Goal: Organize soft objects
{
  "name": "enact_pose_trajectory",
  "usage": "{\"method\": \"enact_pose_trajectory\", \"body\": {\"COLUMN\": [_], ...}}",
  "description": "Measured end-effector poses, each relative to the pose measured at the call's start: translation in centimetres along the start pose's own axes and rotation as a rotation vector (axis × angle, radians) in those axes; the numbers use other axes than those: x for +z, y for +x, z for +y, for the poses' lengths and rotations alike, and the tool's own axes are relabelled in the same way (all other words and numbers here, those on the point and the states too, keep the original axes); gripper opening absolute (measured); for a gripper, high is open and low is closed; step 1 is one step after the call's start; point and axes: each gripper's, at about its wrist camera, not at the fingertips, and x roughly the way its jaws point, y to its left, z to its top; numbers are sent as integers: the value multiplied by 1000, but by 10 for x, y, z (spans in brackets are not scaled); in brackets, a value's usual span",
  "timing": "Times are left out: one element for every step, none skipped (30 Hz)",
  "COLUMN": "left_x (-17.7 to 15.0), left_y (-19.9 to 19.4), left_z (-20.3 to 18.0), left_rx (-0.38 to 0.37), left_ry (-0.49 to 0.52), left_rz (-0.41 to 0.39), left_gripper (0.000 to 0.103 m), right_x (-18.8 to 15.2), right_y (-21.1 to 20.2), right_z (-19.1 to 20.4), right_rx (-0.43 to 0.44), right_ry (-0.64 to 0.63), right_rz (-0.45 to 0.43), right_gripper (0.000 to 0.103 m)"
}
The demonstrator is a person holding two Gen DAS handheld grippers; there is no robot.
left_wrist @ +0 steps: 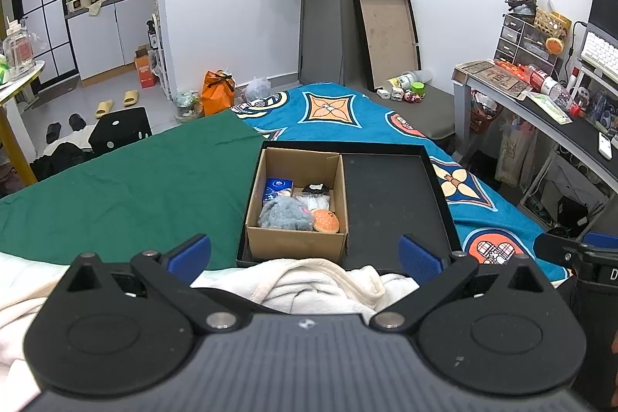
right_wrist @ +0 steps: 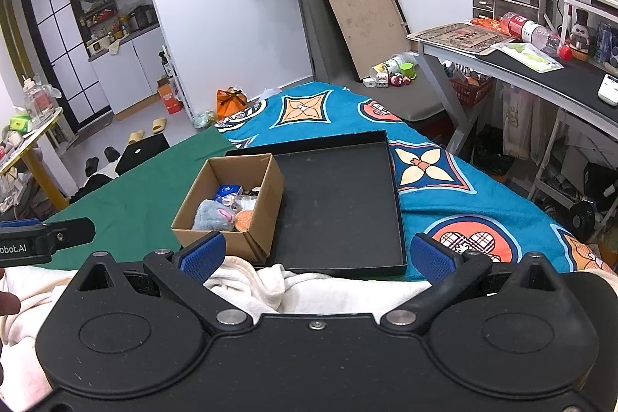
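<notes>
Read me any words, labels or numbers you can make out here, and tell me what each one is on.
"obot.AI": cut off at the frame edge, on the left claw body in the right wrist view.
"D": a lone letter on the right claw body in the left wrist view.
Blue packet in the cardboard box: print too small to read.
Orange carton on the floor: blurred.

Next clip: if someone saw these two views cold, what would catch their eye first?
Probably the small brown cardboard box standing in the left half of a shallow black tray on the bed, packed with a fluffy grey plush toy, an orange burger-shaped squishy and a blue packet. Next, the loud blue patterned blanket beside a plain green sheet. Both the left gripper and right gripper hang open over a rumpled cream fleece.
</notes>
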Motion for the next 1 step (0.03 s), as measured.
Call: {"method": "enact_pose_trajectory", "body": {"left_x": [0], "left_y": [0], "left_z": [0], "left_rx": [1], "left_ry": [0], "left_rz": [0], "left_gripper": [103], "right_x": [0], "right_y": [1], "right_z": [0], "right_rx": [0], "right_ry": [-1], "right_rz": [1], "right_gripper": [103]}}
